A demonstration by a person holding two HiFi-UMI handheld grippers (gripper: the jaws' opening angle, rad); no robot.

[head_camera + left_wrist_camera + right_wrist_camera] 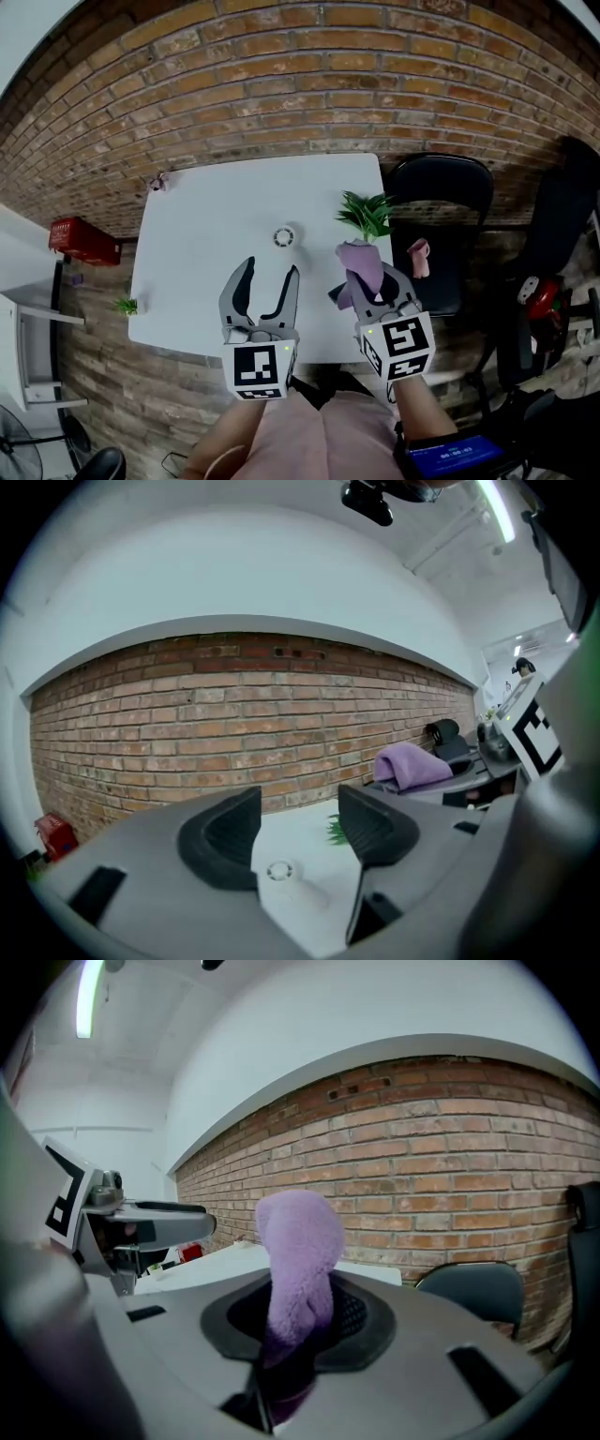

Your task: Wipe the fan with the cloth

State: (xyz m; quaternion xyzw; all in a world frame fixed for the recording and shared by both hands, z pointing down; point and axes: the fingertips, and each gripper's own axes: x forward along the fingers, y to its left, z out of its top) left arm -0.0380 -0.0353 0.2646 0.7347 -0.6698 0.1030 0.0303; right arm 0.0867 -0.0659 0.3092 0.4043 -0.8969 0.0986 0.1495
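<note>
A small white fan (pixel 284 236) lies on the white table (pixel 202 281), with its round head showing between my left jaws in the left gripper view (pixel 278 870). My left gripper (pixel 270 269) hovers over the table's near edge, short of the fan, open and empty (pixel 300 803). My right gripper (pixel 373 281) is beside it on the right, shut on a purple cloth (pixel 361 265). The cloth (pixel 298 1241) stands up in a fold from between the pads (pixel 300 1307). It also shows in the left gripper view (pixel 410 765).
A small green plant (pixel 367 214) stands at the table's right edge, just beyond the cloth. A black chair (pixel 441 187) with a pink item (pixel 419 258) on it is to the right. A brick wall (pixel 309 84) runs behind the table. A red box (pixel 84 242) is at the left.
</note>
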